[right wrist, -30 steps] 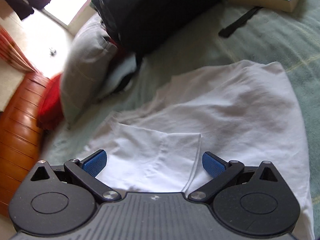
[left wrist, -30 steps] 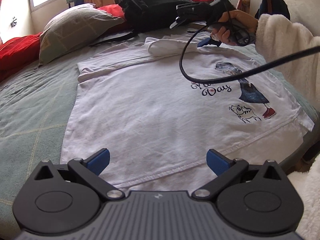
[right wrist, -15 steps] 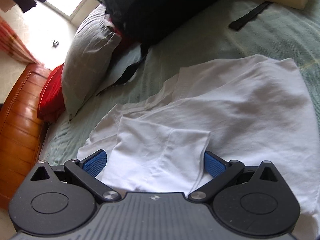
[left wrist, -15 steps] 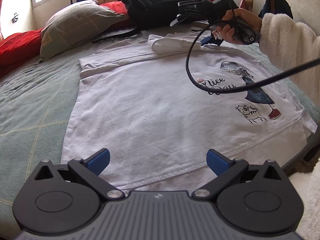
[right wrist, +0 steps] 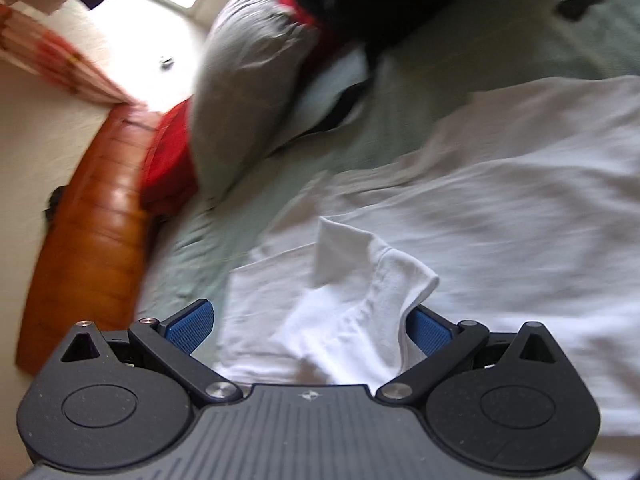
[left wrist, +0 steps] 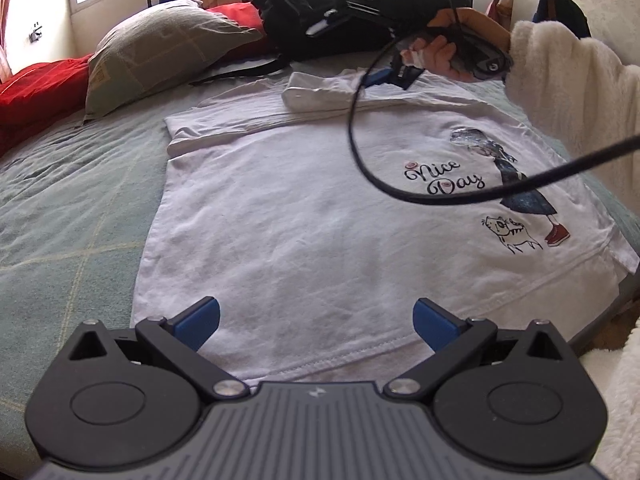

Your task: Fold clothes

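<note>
A white T-shirt (left wrist: 320, 216) with a "Nice Day" print lies spread on the green bedspread (left wrist: 68, 208). My left gripper (left wrist: 316, 322) is open and empty, hovering just above the shirt's near hem. My right gripper (right wrist: 310, 326) is open over the far end of the shirt, with the folded-over sleeve (right wrist: 360, 304) bunched between its blue pads; it is not clamped. In the left wrist view the right gripper (left wrist: 384, 28) is held in a hand above that sleeve (left wrist: 320, 94), its black cable looping over the print.
A grey pillow (left wrist: 160, 52), red bedding (left wrist: 36, 92) and a black backpack (left wrist: 320, 8) lie at the far end of the bed. A wooden headboard (right wrist: 88, 232) shows at the left. The bed's edge (left wrist: 624, 300) drops off on the right.
My right gripper has lifted and swung left, and the sleeve has crumpled up between its pads. The left gripper has held nearly still over the hem.
</note>
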`<state>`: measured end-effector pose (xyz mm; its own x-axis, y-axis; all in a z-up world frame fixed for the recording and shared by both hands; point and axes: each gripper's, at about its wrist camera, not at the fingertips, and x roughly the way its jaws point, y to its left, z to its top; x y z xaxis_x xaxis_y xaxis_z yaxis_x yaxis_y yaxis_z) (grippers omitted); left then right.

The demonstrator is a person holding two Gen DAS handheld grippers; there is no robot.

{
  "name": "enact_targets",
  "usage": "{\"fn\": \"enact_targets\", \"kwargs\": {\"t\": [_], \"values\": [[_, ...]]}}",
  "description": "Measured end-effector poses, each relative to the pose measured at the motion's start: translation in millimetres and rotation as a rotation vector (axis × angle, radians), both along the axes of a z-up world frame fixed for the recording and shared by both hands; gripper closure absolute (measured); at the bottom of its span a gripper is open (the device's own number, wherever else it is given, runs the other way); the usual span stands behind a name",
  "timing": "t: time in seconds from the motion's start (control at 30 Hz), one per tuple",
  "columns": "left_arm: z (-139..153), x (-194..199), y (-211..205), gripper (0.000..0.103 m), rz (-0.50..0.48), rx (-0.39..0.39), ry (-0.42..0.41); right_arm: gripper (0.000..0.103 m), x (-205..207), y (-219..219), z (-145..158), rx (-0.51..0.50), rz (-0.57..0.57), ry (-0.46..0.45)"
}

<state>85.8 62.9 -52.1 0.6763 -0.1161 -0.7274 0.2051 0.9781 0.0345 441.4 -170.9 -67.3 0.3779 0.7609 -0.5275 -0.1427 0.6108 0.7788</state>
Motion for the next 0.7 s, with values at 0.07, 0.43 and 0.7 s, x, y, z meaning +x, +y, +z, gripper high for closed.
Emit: {"fn": "enact_targets", "kwargs": {"t": [0.07,0.43,0.7], "values": [[0,0,1,0.001,0.004,0.002,0.000,0.000,5,15,4,-0.008,0.028,-0.007],[1,3,11,0.001,0.039,-0.001,-0.002,0.000,18,105,33,0.033,0.223,-0.094],[0,5,14,0.001,0.045,-0.008,-0.001,0.000,8,95,64,0.007,0.236,-0.192]]}}
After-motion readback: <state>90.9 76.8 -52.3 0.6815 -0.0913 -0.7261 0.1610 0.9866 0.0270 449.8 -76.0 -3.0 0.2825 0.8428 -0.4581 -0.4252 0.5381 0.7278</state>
